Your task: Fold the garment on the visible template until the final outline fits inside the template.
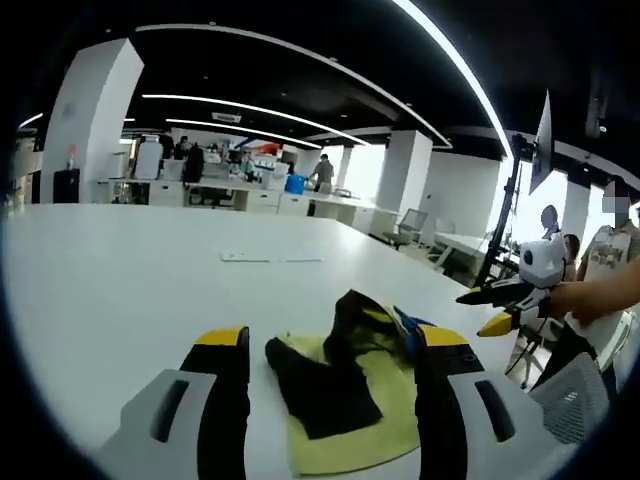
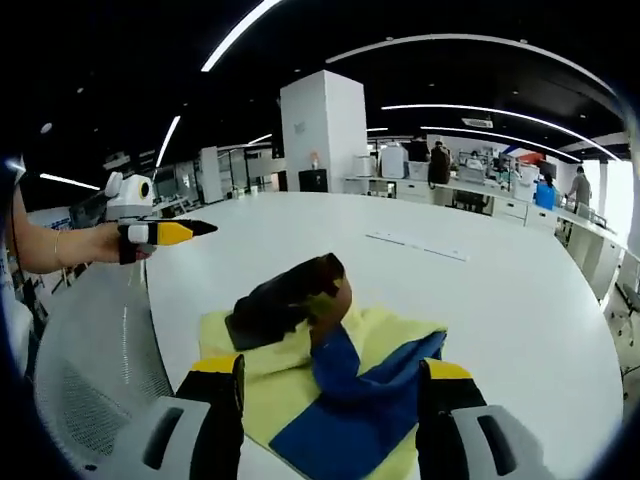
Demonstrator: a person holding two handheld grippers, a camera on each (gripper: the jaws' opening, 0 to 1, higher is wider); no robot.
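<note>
1. The garment (image 2: 300,330) is seen as a crumpled heap of soft cloth, dark on top with a blue fold below, lying on a pale yellow template (image 2: 385,335) near the edge of a smooth white table (image 2: 480,300).
2. In the left gripper view the same garment (image 1: 335,370) lies bunched and dark over the yellow template (image 1: 375,425).
3. The left gripper (image 1: 330,400) is held with its yellow-tipped black jaws wide apart, nothing gripped, the garment lying beyond them.
4. The right gripper (image 2: 328,420) is likewise spread wide and empty, just before the template's near edge.
5. A white mesh chair (image 2: 85,360) stands beside the table.
6. Desks, white columns and people are seen well beyond, in an open office.
</note>
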